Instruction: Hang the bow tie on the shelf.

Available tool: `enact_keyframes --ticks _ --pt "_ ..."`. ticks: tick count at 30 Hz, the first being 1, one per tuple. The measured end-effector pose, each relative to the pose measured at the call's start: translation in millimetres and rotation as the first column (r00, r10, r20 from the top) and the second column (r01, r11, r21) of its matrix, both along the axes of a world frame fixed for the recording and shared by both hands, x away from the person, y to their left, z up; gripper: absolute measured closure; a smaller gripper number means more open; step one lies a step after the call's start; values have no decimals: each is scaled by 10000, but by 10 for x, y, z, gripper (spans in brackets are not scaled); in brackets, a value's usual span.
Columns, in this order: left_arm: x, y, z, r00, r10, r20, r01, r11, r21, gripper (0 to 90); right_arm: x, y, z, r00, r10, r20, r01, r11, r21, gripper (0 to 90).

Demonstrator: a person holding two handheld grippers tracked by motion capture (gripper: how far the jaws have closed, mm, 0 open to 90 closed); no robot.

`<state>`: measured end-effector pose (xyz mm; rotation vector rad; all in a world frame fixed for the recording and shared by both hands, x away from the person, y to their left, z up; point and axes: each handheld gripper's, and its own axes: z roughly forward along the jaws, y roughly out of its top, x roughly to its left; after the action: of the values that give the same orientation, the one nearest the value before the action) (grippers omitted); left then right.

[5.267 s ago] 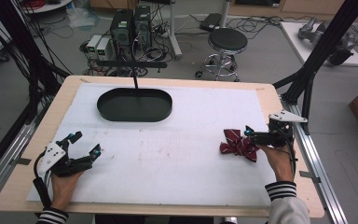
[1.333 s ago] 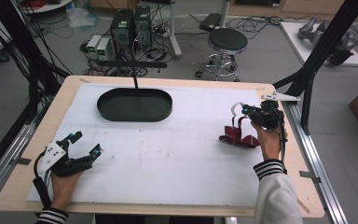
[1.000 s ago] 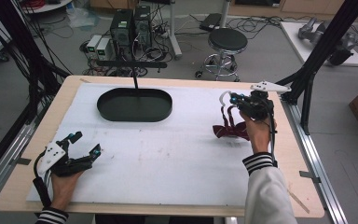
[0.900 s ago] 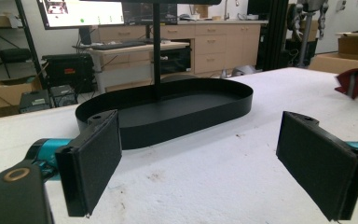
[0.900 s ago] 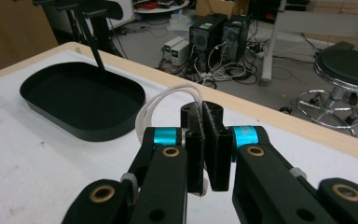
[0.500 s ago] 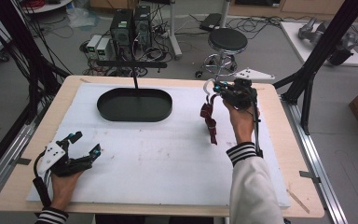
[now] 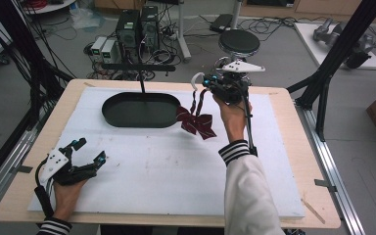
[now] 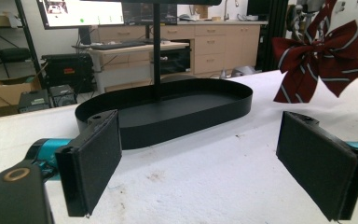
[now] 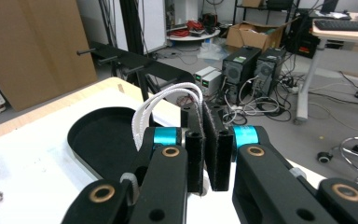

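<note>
The right tool (image 7: 210, 83) is hanging in the air above the far side of the tabletop (image 7: 142, 161), its jaws pressed together on the white elastic loop (image 9: 168, 105) of a dark red striped bow tie (image 7: 196, 120). In the right gripper view the pads are nearly closed, with the white cord looping out to their left. The bow is dangling below and slightly left of the tool by its strap, clear of the surface, its long axis running roughly crosswise while the strap runs up to the jaws.

Just left of the bow is lying the black oval tray (image 7: 112, 110), long axis running left to right, its near-right rim almost under the bow's left wing. A thin black post (image 7: 142, 85) is rising from the tray's middle to a crossbar overhead. My guess is the bow is heading for the tray or that stand; if so, the travel is leftward from the right hand, which is much the nearer one. The post is what could catch the strap on the way.

The left tool (image 7: 90, 152) is resting near the front left corner, jaws spread wide and holding nothing, looking toward the tray across bare white surface. There is plenty of open room between the two hands, and the tabletop's far edge is sitting close behind the tray.
</note>
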<state>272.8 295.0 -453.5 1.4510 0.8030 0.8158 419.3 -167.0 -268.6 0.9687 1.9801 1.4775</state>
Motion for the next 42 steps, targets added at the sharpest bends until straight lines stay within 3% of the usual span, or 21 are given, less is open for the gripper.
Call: enact_keyframes --ticks 14,16,22,26,34,36,42 --pt "5 0 0 10000 -12 -9 12 10000 -28 144 204 399 72 9997 247 -32 -248 9996 -132 874" --pt "5 2 0 10000 -13 -15 13 10000 -6 144 239 447 85 9996 254 133 -252 9995 -187 874" --pt "8 4 1 10000 -36 -51 35 10000 -85 144 406 607 88 9991 373 -176 -378 9990 -246 874" --pt "9 6 1 10000 -28 -81 28 10000 -89 144 464 710 126 9992 397 76 -395 9989 -252 874" --pt "9 7 0 10000 -46 -65 45 9999 -107 144 588 851 167 9989 471 -25 -471 9989 -62 874" --pt "10 7 0 10000 -46 -70 45 9999 -116 144 613 909 176 9990 424 132 -422 9990 -122 874" --pt "9 9 0 10000 -54 -59 53 9999 -128 143 722 994 180 9997 216 58 -216 9997 -74 874"
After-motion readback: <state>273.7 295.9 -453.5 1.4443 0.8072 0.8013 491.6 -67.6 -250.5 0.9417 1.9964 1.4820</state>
